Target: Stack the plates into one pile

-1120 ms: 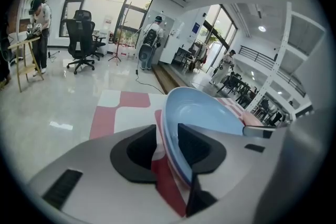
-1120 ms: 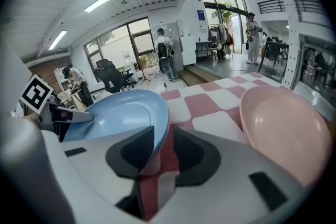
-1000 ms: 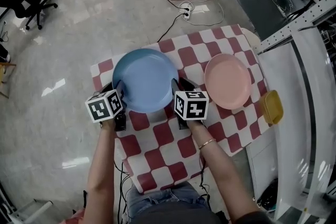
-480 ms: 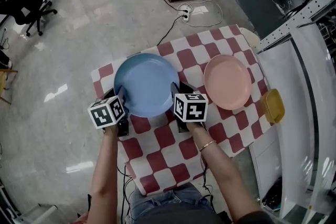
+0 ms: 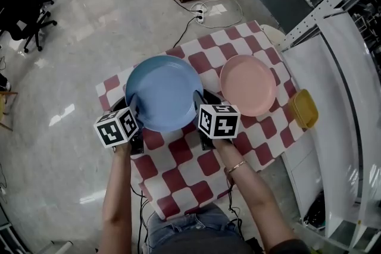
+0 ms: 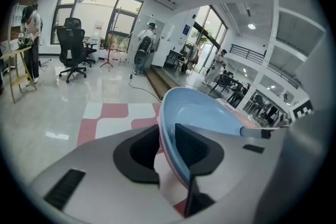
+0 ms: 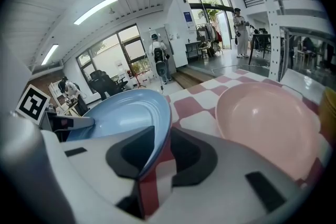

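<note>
The room is bright. Long ceiling lights (image 7: 94,11) shine from above, and daylight comes in through big windows (image 6: 100,18). The shiny floor (image 5: 65,56) shows white glare patches. A small bright spot sits on the pink plate (image 7: 268,128). Shadows are soft. Both gripper views bend at the edges, with dark corners, and the nearest parts look blurry.

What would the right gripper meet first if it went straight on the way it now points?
The blue plate: its rim already sits between the jaws of the right gripper, so going on only pushes against it. The pink plate lies off to one side.
</note>
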The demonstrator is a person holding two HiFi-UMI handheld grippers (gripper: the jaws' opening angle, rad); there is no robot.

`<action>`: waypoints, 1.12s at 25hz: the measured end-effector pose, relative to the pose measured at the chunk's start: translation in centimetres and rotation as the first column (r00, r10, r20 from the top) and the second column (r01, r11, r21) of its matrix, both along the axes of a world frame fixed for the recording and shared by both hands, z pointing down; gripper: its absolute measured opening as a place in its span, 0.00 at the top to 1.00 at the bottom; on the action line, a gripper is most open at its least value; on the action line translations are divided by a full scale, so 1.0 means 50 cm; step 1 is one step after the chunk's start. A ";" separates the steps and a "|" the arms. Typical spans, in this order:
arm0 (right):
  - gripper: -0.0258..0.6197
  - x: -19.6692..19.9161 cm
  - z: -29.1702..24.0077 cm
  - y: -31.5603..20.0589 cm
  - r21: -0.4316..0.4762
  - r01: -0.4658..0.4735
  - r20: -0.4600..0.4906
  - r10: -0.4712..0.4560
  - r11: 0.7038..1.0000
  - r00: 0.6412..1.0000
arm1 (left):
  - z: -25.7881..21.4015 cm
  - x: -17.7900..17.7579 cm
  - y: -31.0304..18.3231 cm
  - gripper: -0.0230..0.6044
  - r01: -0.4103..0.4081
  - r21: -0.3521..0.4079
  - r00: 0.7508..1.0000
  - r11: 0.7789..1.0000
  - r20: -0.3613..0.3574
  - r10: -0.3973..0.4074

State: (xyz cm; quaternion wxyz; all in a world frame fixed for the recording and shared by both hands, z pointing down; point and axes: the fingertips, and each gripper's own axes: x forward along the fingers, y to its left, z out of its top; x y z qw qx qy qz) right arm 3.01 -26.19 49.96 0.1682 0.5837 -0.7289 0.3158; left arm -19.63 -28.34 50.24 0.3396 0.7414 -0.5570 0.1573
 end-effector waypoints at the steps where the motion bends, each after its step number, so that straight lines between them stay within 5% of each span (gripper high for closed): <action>1: 0.80 0.009 -0.005 0.004 0.002 -0.009 0.003 0.009 1.000 1.000 | -0.008 0.010 -0.001 0.79 -0.011 0.007 1.000 1.000 0.001 0.011; 15: 0.80 0.223 -0.069 0.091 0.047 -0.188 -0.001 0.188 0.981 0.982 | -0.048 0.239 0.007 0.80 -0.211 0.034 0.976 0.977 -0.042 0.212; 28: 0.80 0.472 -0.062 0.188 0.066 -0.392 -0.009 0.393 0.918 0.919 | -0.056 0.532 0.006 0.80 -0.432 0.066 0.900 0.899 -0.031 0.435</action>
